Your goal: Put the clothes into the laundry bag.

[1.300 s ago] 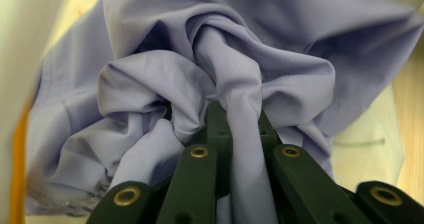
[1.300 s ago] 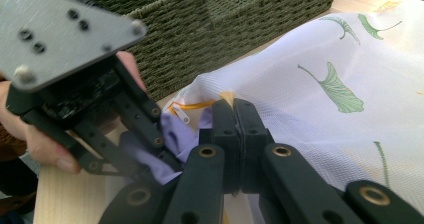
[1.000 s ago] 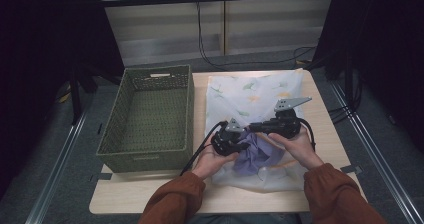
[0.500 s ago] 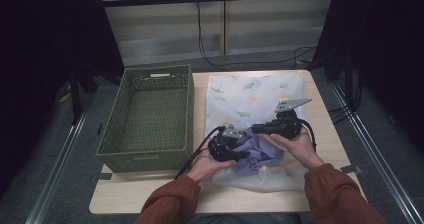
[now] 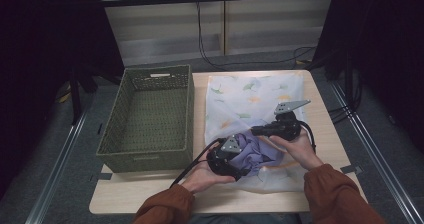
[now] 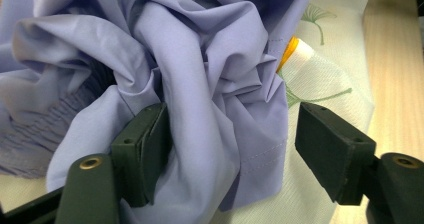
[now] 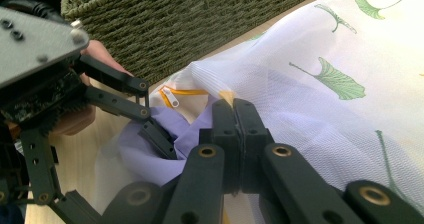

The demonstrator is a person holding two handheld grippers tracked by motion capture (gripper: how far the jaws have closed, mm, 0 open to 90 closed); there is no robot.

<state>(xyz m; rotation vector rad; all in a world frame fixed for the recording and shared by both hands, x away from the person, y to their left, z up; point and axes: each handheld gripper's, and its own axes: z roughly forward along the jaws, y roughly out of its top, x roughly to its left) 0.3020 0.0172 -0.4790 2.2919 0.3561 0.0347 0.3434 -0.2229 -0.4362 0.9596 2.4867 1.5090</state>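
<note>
Left gripper (image 5: 239, 170), jaws just opening, rests loose around the purple garment (image 6: 200, 84) bunched inside the mesh laundry bag (image 5: 250, 91). Right gripper (image 7: 234, 111) pinches the bag's edge. Beside them on the worktop (image 5: 320, 129) sits a green wicker basket (image 5: 150, 156).

On the table (image 5: 325, 134), the left gripper (image 5: 235, 168), jaws just opening, and the right gripper (image 5: 257, 130) meet at a purple cloth (image 5: 257, 151) on a leaf-print bag (image 5: 250, 96); a green basket (image 5: 182, 109) stands beside.

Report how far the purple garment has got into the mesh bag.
Partly in: the purple garment bunches at the mesh laundry bag mouth. The right gripper pinches the bag's edge; the left gripper has just been opening, cloth between its jaws. Left: pushing it in, zipping the yellow zipper.
</note>
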